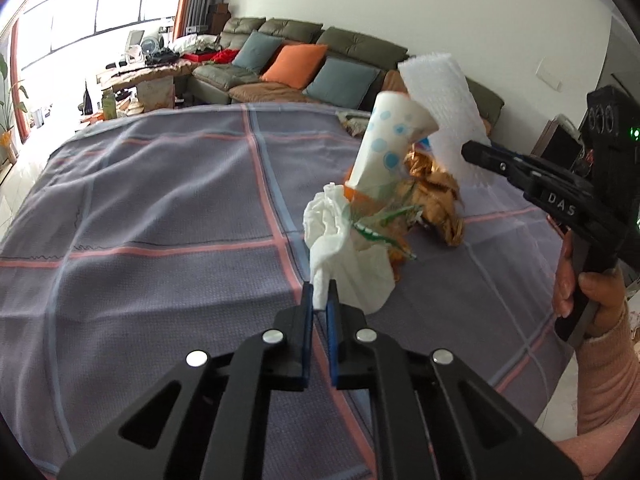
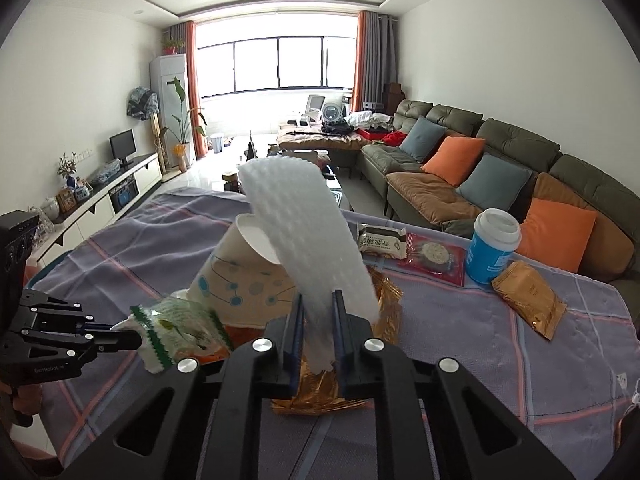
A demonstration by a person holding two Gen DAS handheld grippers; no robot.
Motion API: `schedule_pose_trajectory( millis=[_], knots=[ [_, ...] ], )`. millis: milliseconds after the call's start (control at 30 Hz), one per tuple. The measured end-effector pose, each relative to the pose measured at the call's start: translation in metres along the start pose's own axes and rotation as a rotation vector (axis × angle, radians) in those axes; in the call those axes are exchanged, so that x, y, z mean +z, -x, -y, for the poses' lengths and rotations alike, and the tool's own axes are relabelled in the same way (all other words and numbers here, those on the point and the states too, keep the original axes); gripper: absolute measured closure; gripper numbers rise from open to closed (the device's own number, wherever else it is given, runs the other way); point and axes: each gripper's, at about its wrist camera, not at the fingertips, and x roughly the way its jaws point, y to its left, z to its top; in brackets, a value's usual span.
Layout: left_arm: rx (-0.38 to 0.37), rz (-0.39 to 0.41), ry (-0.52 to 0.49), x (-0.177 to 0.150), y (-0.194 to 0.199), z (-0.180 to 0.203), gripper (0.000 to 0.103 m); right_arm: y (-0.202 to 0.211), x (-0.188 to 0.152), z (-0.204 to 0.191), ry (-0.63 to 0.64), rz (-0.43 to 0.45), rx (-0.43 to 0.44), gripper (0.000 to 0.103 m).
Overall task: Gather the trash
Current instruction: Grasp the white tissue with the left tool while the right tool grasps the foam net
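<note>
The left gripper (image 1: 320, 294) is clenched on a white tissue (image 1: 340, 248) at the near edge of the trash pile on the plaid cloth (image 1: 160, 220). The right gripper (image 2: 317, 312) pinches a white foam sheet (image 2: 296, 232) standing above a tipped paper cup (image 2: 240, 280).

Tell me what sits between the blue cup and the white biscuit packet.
A red clear-fronted snack packet lies flat between the blue cup and the white biscuit packet, shown in the right wrist view.
</note>
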Motion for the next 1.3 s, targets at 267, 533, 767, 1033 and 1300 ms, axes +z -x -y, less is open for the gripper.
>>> schedule_pose_trajectory(
  millis=[267, 533, 767, 1033, 1300],
  knots=[
    [-0.011, 0.082, 0.035, -0.002, 0.037, -0.009, 0.096, 0.021, 0.007, -0.002, -0.021, 0.048, 0.06, 0.09],
    [-0.018, 0.157, 0.072, -0.011, 0.076, -0.022, 0.096, 0.036, 0.014, -0.02, -0.012, 0.081, 0.153, 0.09],
    [-0.02, 0.144, 0.039, -0.01, 0.064, -0.022, 0.05, 0.03, 0.014, -0.031, -0.013, 0.066, 0.181, 0.09],
    [-0.006, -0.011, -0.052, 0.01, 0.004, -0.011, 0.05, 0.022, 0.01, -0.028, -0.043, 0.04, 0.201, 0.09],
    [-0.005, -0.037, -0.055, 0.0, -0.001, -0.011, 0.096, 0.02, 0.011, -0.032, -0.044, 0.037, 0.223, 0.09]
  ],
)
